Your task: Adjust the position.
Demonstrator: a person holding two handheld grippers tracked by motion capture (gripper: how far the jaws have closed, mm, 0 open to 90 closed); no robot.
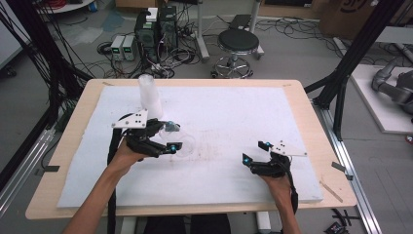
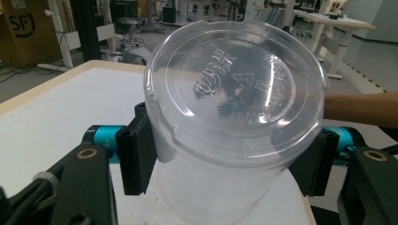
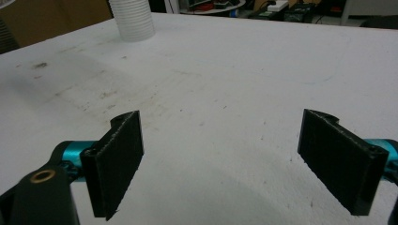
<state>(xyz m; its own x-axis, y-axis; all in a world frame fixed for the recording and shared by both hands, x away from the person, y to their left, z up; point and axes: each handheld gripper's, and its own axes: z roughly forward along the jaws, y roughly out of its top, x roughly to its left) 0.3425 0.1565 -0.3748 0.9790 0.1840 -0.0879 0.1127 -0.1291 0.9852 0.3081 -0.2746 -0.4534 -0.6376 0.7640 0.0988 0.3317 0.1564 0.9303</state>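
Left gripper (image 1: 170,136), left-centre of the high view, clamps a clear plastic cup (image 2: 234,126) between both jaws, cup base facing its camera. Right gripper (image 1: 255,152), lower right, jaws wide apart over the white mat (image 1: 229,117). Stack of white cups (image 1: 149,96) stands upper left.

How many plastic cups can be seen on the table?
2 at least. A clear cup is held between the left gripper jaws; a white stack, possibly several nested cups, stands at the mat's far left.
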